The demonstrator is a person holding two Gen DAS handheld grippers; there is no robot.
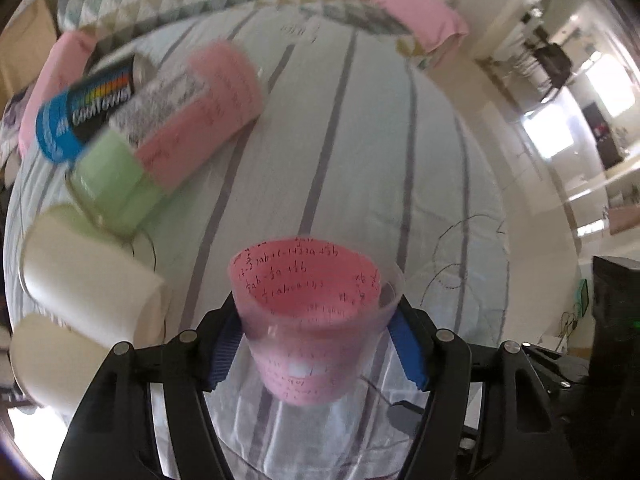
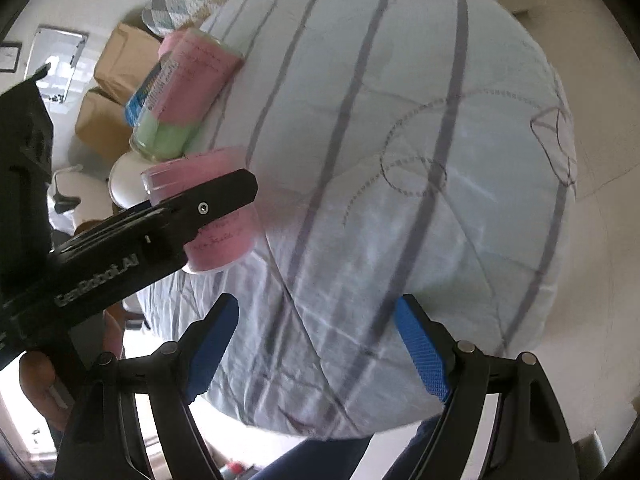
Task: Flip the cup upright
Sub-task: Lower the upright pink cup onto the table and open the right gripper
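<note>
A clear plastic cup lined with pink handwritten paper [image 1: 310, 320] sits between the blue pads of my left gripper [image 1: 316, 348], which is shut on its sides. Its open mouth faces up and away from the camera. In the right wrist view the same cup [image 2: 218, 236] shows at the left, mouth up, held by the black left gripper over the edge of the striped cloth [image 2: 400, 160]. My right gripper [image 2: 320, 344] is open and empty, over the near part of the cloth.
Several cups lie on their sides at the left: a pink one [image 1: 204, 108], a green one [image 1: 116, 184], a white one [image 1: 88, 280], and a blue-capped can [image 1: 84, 116]. Pink rolls [image 1: 416, 12] lie at the far edge. Cardboard boxes [image 2: 116, 92] stand beyond.
</note>
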